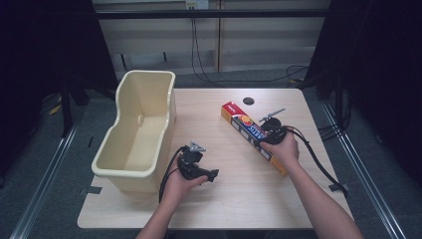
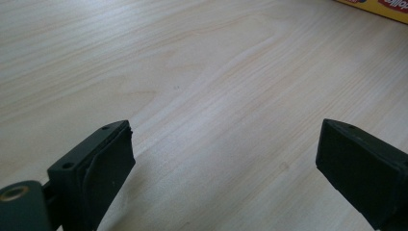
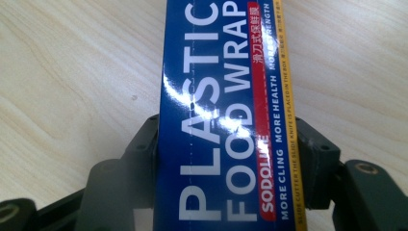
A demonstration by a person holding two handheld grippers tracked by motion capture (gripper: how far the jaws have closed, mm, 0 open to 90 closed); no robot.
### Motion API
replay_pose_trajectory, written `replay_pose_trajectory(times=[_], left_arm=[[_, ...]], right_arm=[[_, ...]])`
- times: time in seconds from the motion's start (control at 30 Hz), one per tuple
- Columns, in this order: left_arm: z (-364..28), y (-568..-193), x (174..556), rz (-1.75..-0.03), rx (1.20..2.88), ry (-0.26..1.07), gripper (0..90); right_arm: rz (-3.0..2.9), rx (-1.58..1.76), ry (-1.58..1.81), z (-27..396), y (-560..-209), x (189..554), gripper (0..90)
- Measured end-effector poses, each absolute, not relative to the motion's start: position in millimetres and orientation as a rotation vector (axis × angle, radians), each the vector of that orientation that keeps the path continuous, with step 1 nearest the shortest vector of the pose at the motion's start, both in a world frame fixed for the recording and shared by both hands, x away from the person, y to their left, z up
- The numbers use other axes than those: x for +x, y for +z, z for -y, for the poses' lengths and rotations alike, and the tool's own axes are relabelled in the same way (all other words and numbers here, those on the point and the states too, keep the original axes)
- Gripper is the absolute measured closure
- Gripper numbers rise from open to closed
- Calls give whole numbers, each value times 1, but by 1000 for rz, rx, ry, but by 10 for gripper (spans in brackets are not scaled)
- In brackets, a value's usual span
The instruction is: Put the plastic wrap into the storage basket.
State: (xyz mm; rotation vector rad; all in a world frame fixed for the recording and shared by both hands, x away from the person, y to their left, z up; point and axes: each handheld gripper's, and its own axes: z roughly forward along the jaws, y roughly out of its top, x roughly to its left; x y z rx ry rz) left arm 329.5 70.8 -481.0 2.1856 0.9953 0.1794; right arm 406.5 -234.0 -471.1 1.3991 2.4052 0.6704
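Observation:
A long plastic food wrap box [image 1: 251, 134], red at its far end and blue along the top, lies slantwise on the right half of the wooden table [image 1: 234, 199]. My right gripper [image 1: 266, 138] is shut on it near the middle. In the right gripper view the black jaws press on both long sides of the blue box [image 3: 221, 96], and that gripper [image 3: 226, 159] sits astride it. My left gripper [image 1: 209, 175] rests low over the table beside the bin, open. Its jaws stand wide apart over bare wood in the left gripper view [image 2: 226, 163], with a corner of the box [image 2: 380, 6] far off.
A deep cream plastic bin [image 1: 144, 74] stands on the table's left side, with nothing seen inside. A small dark round hole [image 1: 249, 101] marks the table's far edge. Cables trail from both grippers; the right one runs off the table's right edge.

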Motion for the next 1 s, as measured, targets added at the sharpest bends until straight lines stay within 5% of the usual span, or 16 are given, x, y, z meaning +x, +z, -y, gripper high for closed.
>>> replay_pose_trajectory(times=[0.63,1.0], left_arm=[[-59,-472,325,-931,2202,89,36],[-47,-433,331,-778,2253,58,17]], right_arm=[[-2509,1206,804,272,-446,374,425],[-2633,1018,857,280,-422,352,423]])
